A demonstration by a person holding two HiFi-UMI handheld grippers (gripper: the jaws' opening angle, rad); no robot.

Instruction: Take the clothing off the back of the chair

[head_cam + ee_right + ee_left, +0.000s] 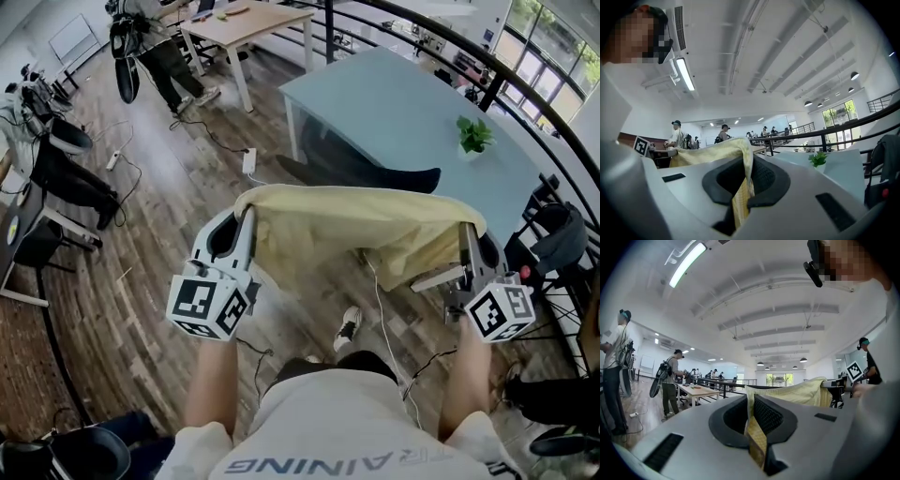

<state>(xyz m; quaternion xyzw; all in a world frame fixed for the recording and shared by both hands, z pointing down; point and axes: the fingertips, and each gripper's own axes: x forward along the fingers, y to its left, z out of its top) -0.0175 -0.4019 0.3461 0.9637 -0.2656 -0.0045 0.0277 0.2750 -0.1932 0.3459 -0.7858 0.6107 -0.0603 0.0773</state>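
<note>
Clothing [356,225], yellow, hangs stretched in the air on your side of the blue surface [394,103]. Your left tongs [247,223] are clamped on one top corner, your right tongs [466,242] on the other.

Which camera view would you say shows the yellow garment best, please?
The head view: the yellow garment hangs spread full-width between the left gripper and right gripper. Each gripper view shows only the edge pinched in its own fingers, plus a strip running toward the other.
</note>
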